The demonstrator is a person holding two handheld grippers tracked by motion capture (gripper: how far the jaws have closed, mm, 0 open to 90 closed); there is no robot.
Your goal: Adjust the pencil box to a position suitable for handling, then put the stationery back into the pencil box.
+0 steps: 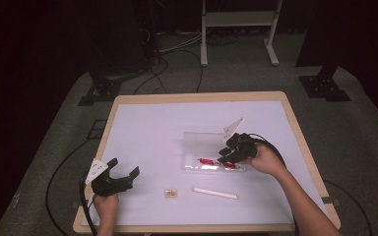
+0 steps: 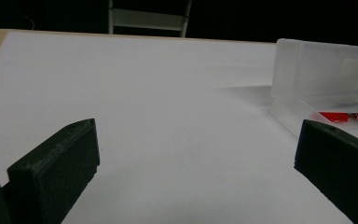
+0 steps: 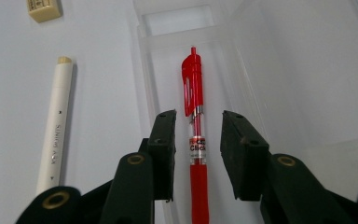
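Black jaws of the right claw [image 3: 198, 140] stand apart astride one red pen [image 3: 196, 140], not pressing it, inside the clear box [image 3: 270, 84]. Left of it lie one white pen [image 3: 56, 126] and one eraser [image 3: 44, 9].

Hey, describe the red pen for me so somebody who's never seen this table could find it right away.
On the white table, look right of centre for the clear plastic case with its lid raised. The red pen lies inside it, between the right gripper's open jaws. The white pen and small eraser lie outside the case.
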